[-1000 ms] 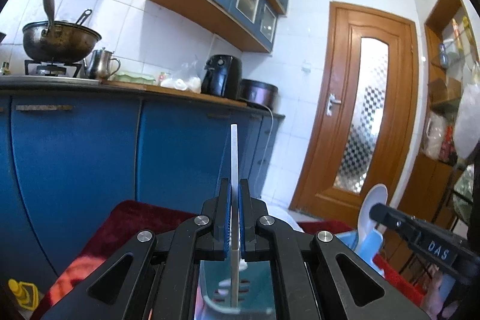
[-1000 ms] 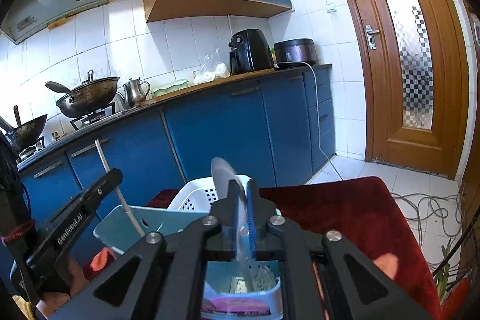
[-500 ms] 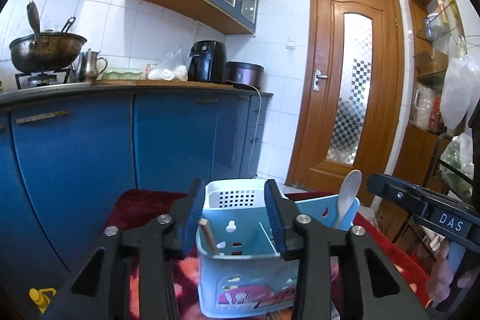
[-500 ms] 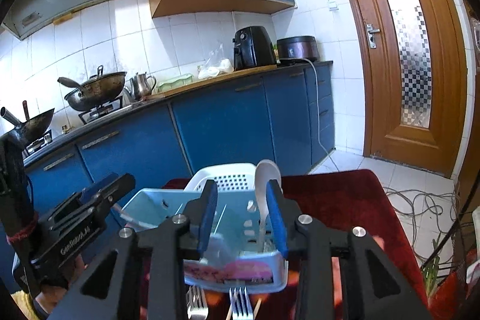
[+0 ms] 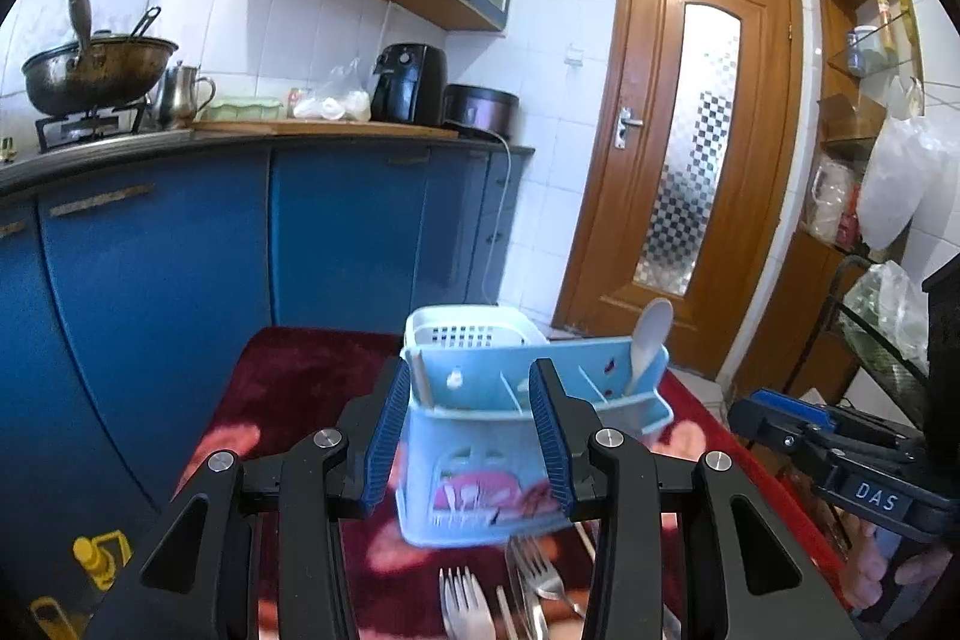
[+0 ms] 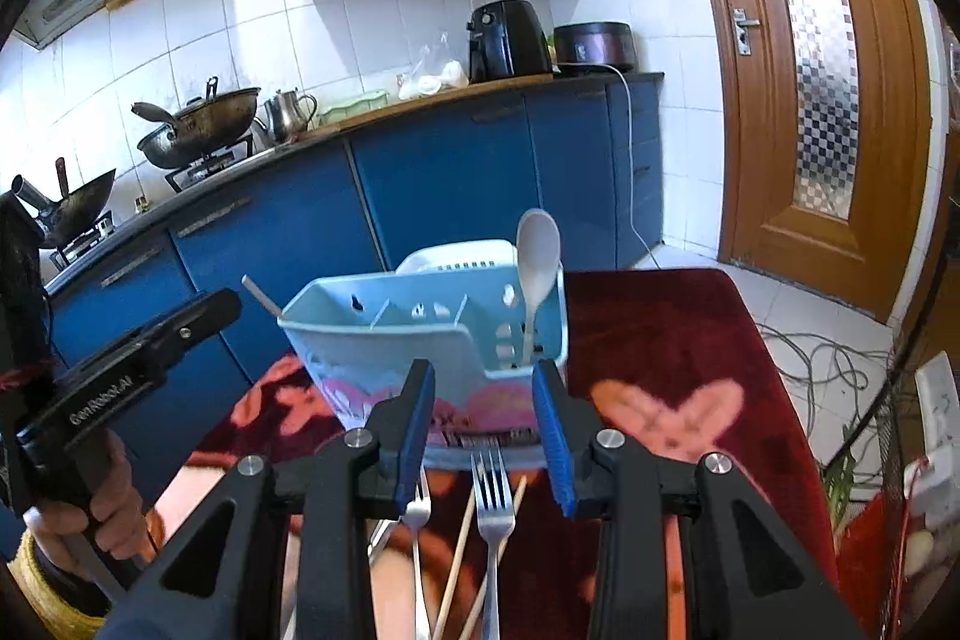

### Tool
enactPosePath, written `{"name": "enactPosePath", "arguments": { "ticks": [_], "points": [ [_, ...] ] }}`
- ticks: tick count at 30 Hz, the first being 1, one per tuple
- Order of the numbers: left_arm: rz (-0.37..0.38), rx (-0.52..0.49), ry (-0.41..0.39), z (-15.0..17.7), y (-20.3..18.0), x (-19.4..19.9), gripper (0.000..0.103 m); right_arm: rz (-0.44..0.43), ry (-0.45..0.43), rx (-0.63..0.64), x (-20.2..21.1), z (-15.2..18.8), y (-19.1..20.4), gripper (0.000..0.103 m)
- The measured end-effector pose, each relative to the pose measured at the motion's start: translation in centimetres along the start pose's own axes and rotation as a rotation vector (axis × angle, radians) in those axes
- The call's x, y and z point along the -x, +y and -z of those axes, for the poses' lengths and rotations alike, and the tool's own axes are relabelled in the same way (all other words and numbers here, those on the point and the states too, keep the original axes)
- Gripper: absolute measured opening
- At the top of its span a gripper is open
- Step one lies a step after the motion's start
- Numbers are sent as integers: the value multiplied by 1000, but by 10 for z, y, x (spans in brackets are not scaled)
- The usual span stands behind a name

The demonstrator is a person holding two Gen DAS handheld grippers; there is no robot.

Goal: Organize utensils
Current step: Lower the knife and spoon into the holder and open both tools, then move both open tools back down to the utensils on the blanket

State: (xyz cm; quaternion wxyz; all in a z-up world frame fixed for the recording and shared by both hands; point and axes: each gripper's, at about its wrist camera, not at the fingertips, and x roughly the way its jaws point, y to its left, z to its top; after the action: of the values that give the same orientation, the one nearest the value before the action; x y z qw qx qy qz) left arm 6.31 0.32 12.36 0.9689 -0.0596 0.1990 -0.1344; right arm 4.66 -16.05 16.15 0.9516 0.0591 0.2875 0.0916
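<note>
A light blue utensil caddy (image 5: 498,436) (image 6: 420,334) with several compartments stands on a red patterned cloth (image 5: 288,370) (image 6: 666,340). A white spoon (image 5: 647,340) (image 6: 536,268) stands upright in its right compartment. A pale chopstick (image 5: 420,379) (image 6: 261,293) leans in its left compartment. My left gripper (image 5: 471,388) is open and empty, just in front of the caddy. My right gripper (image 6: 483,391) is open and empty, before the caddy's right half. Forks (image 5: 465,604) (image 6: 493,490) and wooden chopsticks (image 6: 459,562) lie on the cloth below the grippers.
A white perforated basket (image 5: 462,334) (image 6: 462,256) stands behind the caddy. Blue kitchen cabinets (image 5: 180,244) run behind the table, with woks, a kettle and an air fryer (image 5: 408,82) on the counter. A wooden door (image 5: 690,148) is at the right. Cables (image 6: 822,358) lie on the floor.
Both grippers opened and let go: the chopstick and the white spoon now stand in the caddy. Both grippers have since drawn back from it, and forks on the cloth came into view.
</note>
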Motion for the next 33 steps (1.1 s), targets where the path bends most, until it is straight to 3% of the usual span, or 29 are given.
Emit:
{"name": "enactPosePath", "arguments": {
  "ticks": [16, 27, 33],
  "points": [
    [-44, -32, 168, 42, -4, 32, 42, -23, 183, -61, 0, 49, -9, 37],
    [-79, 32, 362, 91, 1, -3, 42, -1, 290, -52, -25, 75, -9, 37],
    [-59, 67, 474, 112, 4, -25, 42, 7, 347, -50, -41, 87, -8, 37]
  ]
}}
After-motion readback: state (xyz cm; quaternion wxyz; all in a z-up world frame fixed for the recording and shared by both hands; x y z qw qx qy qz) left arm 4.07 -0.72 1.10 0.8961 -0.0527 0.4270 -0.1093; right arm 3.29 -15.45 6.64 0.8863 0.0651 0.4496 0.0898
